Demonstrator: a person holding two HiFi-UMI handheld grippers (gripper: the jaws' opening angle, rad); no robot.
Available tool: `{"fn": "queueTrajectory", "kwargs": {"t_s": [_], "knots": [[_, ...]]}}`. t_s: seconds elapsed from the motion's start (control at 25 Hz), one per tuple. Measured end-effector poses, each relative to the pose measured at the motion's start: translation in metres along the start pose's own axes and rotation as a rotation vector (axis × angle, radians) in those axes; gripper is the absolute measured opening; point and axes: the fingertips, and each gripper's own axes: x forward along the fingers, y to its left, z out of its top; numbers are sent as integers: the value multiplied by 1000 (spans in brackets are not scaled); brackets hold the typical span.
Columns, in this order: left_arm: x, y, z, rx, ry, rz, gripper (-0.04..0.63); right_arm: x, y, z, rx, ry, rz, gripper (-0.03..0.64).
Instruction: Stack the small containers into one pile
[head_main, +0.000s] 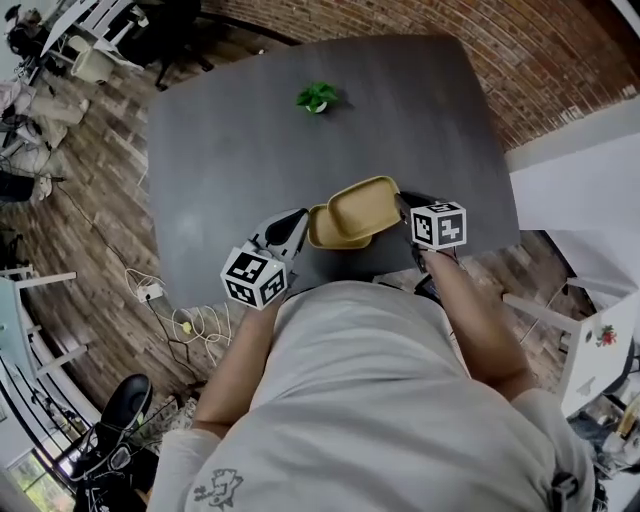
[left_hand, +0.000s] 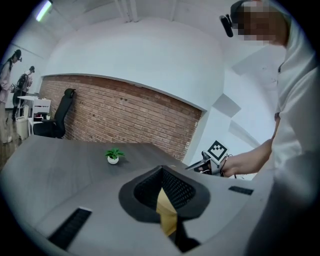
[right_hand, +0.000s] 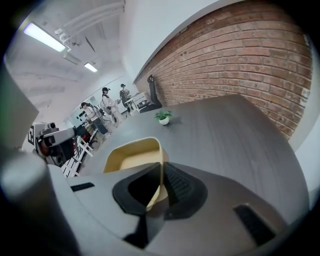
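Two yellow containers, one pinched in each gripper, above the near edge of the dark surface (head_main: 250, 140).

The right gripper (head_main: 403, 205) has its fingers pressed onto the rim of the upper container (head_main: 362, 207), whose tray reaches out ahead of them. The left gripper (head_main: 298, 228) pinches a thin wall of the lower container (head_main: 320, 236), which sits just past its fingers and partly under the upper one. A potted plant (head_main: 317, 97) stands well beyond both pairs of fingers.

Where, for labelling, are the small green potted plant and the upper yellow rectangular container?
Small green potted plant (head_main: 318, 97): head view, on its leaves.
Upper yellow rectangular container (head_main: 362, 208): head view, on its inner floor.
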Motion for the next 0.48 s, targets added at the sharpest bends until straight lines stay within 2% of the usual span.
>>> {"fn": "queueTrajectory", "kwargs": {"t_s": [0.48], "knots": [[-29,17,-17,31,65,-174,11,-1,39,-32,102,-28,-106,25]]}}
